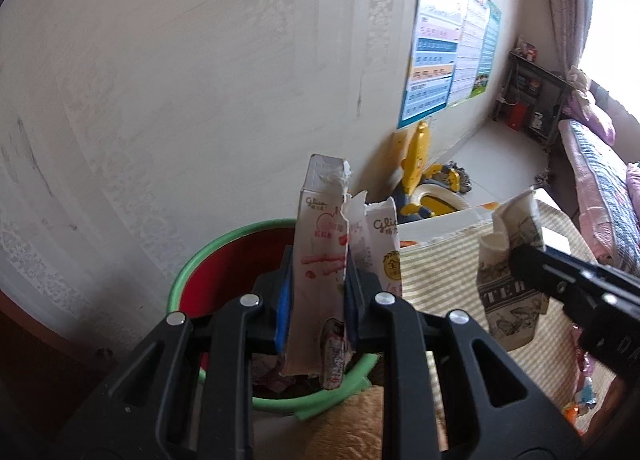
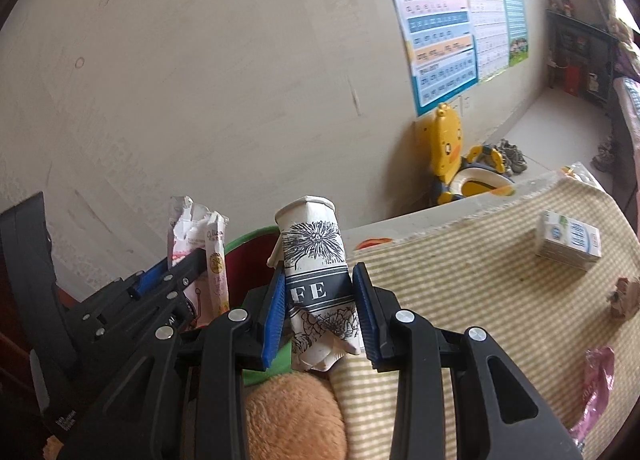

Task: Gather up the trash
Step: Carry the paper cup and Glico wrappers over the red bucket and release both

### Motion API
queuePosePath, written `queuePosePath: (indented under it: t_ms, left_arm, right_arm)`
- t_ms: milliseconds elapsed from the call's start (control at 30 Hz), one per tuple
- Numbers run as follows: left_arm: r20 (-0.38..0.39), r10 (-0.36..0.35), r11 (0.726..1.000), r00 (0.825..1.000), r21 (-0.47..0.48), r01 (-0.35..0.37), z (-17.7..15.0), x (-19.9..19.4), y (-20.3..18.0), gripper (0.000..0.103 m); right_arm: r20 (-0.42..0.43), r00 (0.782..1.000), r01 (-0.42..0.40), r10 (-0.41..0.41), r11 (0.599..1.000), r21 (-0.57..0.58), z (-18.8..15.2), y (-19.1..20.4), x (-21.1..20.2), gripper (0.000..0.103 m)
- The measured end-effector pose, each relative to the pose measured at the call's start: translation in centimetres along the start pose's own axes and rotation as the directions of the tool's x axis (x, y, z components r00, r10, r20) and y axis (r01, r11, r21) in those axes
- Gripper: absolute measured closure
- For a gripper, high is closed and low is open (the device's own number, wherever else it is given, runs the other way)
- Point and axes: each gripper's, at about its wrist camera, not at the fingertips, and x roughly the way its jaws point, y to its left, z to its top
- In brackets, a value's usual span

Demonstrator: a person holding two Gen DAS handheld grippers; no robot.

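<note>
My left gripper (image 1: 318, 292) is shut on a torn pink-and-white snack box (image 1: 320, 236), held upright above a red bin with a green rim (image 1: 188, 268). In the right wrist view the same snack box (image 2: 200, 236) and left gripper (image 2: 176, 272) show at the left. My right gripper (image 2: 320, 300) is shut on a crushed paper cup with black flower print (image 2: 314, 260), just right of the bin (image 2: 248, 238). That cup (image 1: 508, 280) and the right gripper (image 1: 528, 260) also appear at the right of the left wrist view.
A striped cloth (image 2: 460, 292) covers the table, with a small milk carton (image 2: 568, 240), a pink wrapper (image 2: 596, 380) and a brown scrap (image 2: 624, 296) on it. A tan plush toy (image 2: 292, 416) lies below the grippers. A yellow child's potty seat (image 2: 468, 168) stands by the wall.
</note>
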Motion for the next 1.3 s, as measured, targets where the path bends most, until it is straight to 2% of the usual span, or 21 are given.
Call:
queuePosePath:
  t_ms: [200, 367, 567, 967, 1033, 1100, 1300]
  left_arm:
    - [-0.070, 0.072, 0.996, 0.995, -0.047, -0.075, -1.1, 3.1, 3.7, 0.082]
    - [-0.123, 0.112, 0.990, 0.986, -0.072, -0.121, -2.0, 5.1, 6.1, 0.082]
    - [-0.152, 0.115, 0.988, 0.982, -0.082, -0.128, -2.4, 6.5, 7.0, 0.082]
    - [-0.172, 0.113, 0.989, 0.979, -0.074, -0.127, -2.0, 7.9, 7.0, 0.081]
    - [-0.177, 0.118, 0.988, 0.977, -0.074, -0.133, -1.9, 8.2, 7.0, 0.072]
    - [-0.172, 0.115, 0.989, 0.978, -0.074, -0.129, -2.0, 8.1, 7.1, 0.051]
    - [-0.167, 0.107, 0.991, 0.980, -0.067, -0.119, -2.0, 7.5, 6.6, 0.048]
  right_arm:
    - [-0.030, 0.999, -0.030, 0.029, 0.999, -0.032, 0.6, 1.8, 2.8, 0.071]
    - [-0.073, 0.996, -0.061, 0.059, 0.998, -0.015, 0.8, 2.5, 5.2, 0.071]
    - [-0.104, 0.992, -0.075, 0.072, 0.997, -0.018, 0.9, 3.1, 7.0, 0.071]
    - [-0.113, 0.990, -0.092, 0.090, 0.996, -0.013, 1.0, 3.2, 8.0, 0.069]
    - [-0.109, 0.989, -0.101, 0.099, 0.995, -0.011, 1.1, 3.3, 8.1, 0.065]
    - [-0.103, 0.989, -0.111, 0.110, 0.994, -0.005, 1.2, 3.3, 8.1, 0.056]
    - [-0.088, 0.990, -0.108, 0.108, 0.994, 0.008, 1.2, 2.8, 7.1, 0.053]
